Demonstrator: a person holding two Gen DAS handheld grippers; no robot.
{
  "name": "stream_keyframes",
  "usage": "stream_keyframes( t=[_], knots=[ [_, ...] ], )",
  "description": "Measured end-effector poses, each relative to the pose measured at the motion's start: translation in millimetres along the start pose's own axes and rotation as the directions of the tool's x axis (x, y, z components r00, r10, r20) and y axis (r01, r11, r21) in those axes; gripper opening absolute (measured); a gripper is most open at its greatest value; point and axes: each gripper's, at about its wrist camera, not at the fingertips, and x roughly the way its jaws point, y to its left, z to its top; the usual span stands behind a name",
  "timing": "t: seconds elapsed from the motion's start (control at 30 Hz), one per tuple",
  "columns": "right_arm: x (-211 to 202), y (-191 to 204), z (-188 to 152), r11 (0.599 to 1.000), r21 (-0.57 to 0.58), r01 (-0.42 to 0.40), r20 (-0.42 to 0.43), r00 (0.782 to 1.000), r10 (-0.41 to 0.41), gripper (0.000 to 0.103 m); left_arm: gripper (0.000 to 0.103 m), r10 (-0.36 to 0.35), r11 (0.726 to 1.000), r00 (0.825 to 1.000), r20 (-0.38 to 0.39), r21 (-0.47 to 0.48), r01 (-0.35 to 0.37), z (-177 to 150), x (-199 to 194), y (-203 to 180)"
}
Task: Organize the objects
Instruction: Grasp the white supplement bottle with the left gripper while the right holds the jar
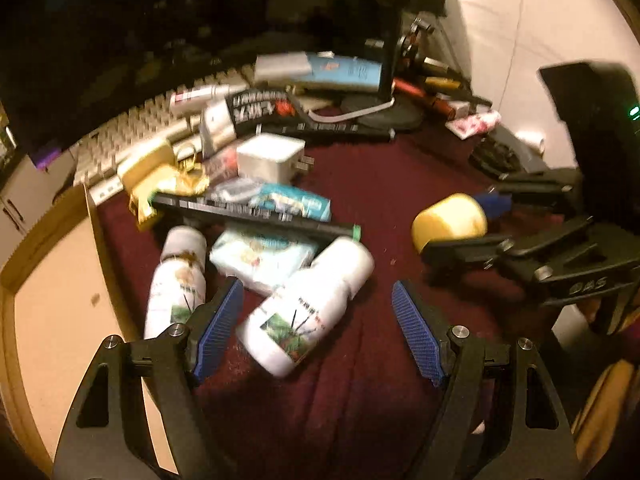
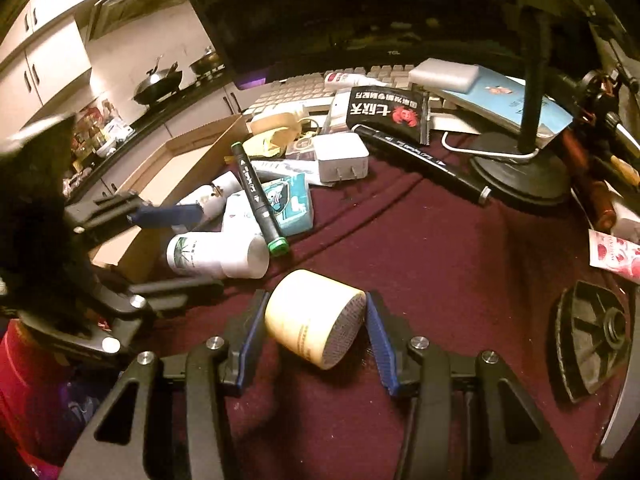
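A yellow cylindrical speaker (image 2: 312, 316) with a mesh end lies on the dark red cloth (image 2: 440, 240). My right gripper (image 2: 316, 316) is shut on it, a blue pad against each side; from the left wrist view that speaker (image 1: 450, 220) shows in the right gripper (image 1: 460, 222). My left gripper (image 1: 318, 286) stands open low over a white bottle (image 1: 308, 308) lying on its side, pads apart from it. A second white bottle (image 1: 176, 280) lies to its left. In the right wrist view the left gripper (image 2: 208, 248) straddles the white bottle (image 2: 218, 256).
An open cardboard box (image 1: 52, 280) sits at the left edge. Behind the bottles lie tissue packs (image 1: 260, 256), a green-capped black marker (image 2: 258, 200), a white charger (image 2: 342, 156), a black snack packet (image 2: 384, 112), a keyboard (image 2: 296, 88) and a lamp base (image 2: 520, 172).
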Motion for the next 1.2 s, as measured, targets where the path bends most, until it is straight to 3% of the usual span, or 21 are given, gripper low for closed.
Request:
stream_keyframes(
  t=[0.03, 0.07, 0.13, 0.57, 0.9, 1.2],
  knots=[
    [-1, 1, 0, 1.000, -0.004, -0.004, 0.003, 1.000, 0.004, 0.048, 0.068, 0.005, 1.000, 1.000, 0.007, -0.004, -0.005, -3, -1, -1],
    [-2, 2, 1, 1.000, -0.007, -0.006, 0.006, 1.000, 0.006, 0.048, 0.047, 0.002, 1.000, 1.000, 0.005, -0.004, -0.002, -5, -1, -2],
    [-3, 5, 2, 1.000, -0.016, -0.007, 0.011, 1.000, 0.007, 0.048, 0.034, -0.051, 0.998, 0.999, -0.014, -0.039, 0.050, -6, 1, -1],
    [-5, -4, 3, 1.000, 0.010, -0.009, 0.006, 1.000, 0.009, 0.048, 0.034, 0.026, 0.991, 0.999, -0.032, -0.129, -0.030, 4, 19, -18],
    [-8, -11, 6, 1.000, 0.025, -0.001, 0.019, 1.000, 0.000, 0.048, 0.034, -0.014, 0.978, 0.999, 0.031, -0.209, 0.020, 5, 19, -18],
    [-15, -13, 11, 1.000, 0.023, 0.006, 0.037, 0.999, -0.007, 0.048, 0.034, -0.050, 0.961, 0.991, 0.126, -0.263, 0.082, 8, -5, -11]
  ],
)
